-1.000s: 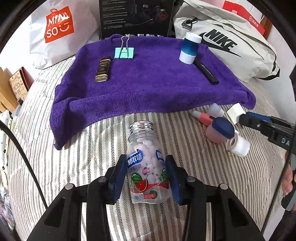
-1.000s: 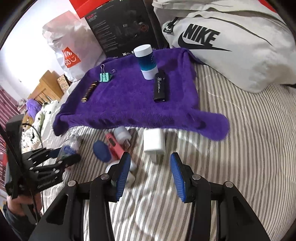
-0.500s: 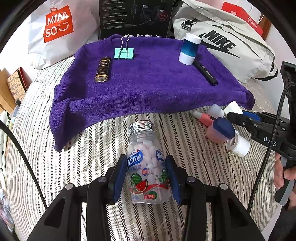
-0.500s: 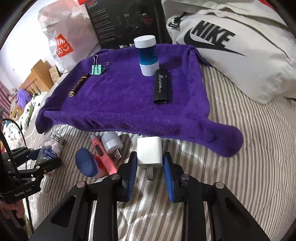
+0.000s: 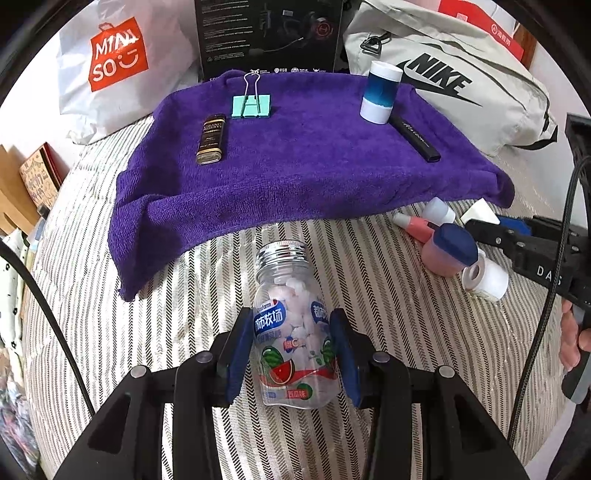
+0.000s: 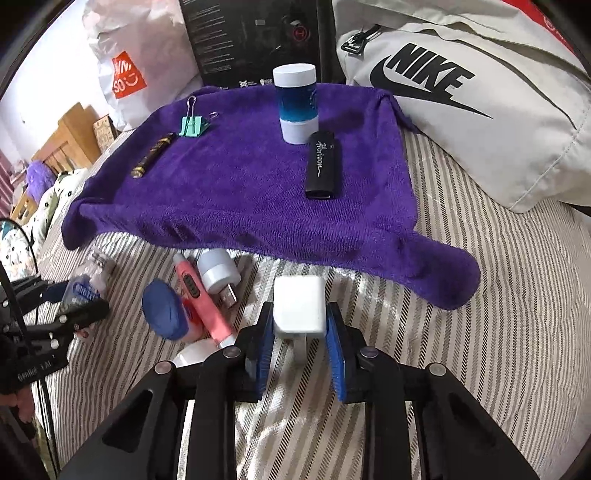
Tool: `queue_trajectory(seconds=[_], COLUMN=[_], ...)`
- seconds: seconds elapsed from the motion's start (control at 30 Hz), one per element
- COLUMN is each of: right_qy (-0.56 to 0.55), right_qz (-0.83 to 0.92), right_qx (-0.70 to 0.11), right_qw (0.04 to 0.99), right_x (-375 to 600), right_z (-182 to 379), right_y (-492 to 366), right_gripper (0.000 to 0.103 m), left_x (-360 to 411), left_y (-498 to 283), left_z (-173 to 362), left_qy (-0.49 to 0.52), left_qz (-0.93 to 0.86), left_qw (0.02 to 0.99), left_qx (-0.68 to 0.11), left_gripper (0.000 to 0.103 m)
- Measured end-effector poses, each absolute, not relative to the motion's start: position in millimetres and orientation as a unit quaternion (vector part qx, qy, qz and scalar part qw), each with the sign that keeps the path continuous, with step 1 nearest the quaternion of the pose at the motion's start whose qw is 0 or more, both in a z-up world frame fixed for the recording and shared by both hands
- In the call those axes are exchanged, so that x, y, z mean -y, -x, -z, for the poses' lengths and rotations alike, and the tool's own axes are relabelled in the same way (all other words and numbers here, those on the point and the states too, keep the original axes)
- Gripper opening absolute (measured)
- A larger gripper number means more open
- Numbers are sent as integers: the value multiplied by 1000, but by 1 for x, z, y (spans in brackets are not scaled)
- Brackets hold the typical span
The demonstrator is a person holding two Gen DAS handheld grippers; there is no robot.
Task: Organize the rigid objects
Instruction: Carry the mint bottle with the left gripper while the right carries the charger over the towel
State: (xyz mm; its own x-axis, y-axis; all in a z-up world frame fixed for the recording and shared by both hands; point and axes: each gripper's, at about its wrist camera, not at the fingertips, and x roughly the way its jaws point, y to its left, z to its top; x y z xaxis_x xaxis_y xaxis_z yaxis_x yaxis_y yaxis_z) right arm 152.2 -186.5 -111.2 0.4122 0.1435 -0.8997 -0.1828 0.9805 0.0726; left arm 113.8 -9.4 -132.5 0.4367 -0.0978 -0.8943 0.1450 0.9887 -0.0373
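Observation:
My left gripper [image 5: 291, 350] is shut on a clear candy bottle [image 5: 293, 325] with a silver cap, lying on the striped bed just below the purple towel [image 5: 295, 162]. In the right wrist view my right gripper [image 6: 299, 325] is shut on a white charger plug [image 6: 299, 304], its blue pads pressed against both sides. On the towel lie a teal binder clip [image 5: 251, 105], a dark gold-lettered tin [image 5: 211, 138], a blue-and-white jar [image 6: 295, 107] and a black lighter [image 6: 322, 166].
Left of the charger lie a pink pen-like item [image 6: 201, 302], a white USB lamp [image 6: 218, 277], a blue-lidded pink pot [image 6: 166, 308] and a white tape roll [image 5: 484, 275]. A Nike bag [image 6: 480, 103], black box [image 5: 269, 33] and Miniso bag [image 5: 118, 55] stand behind the towel.
My right gripper moved forward and down to the white charger and closed its jaws onto it. The left gripper stayed still, holding the bottle.

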Motion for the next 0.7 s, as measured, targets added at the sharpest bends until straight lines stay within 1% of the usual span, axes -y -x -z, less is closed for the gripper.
queue_trajectory(seconds=[0.27,0.7], right_qy=[-3,11], right_qz=[-107,-111], right_qx=[-541,-537], right_qw=[834,836], right_x=[197,202], right_z=[103,81], right_y=[-146,-132], right_gripper=[26,26], left_x=[-4,-22], left_y=[-111,-121], left_z=[116,94], left_qy=[-4,8], left_qz=[79,81], left_qw=[853,861], left_qx=[-515,-503], left_gripper=[40,40])
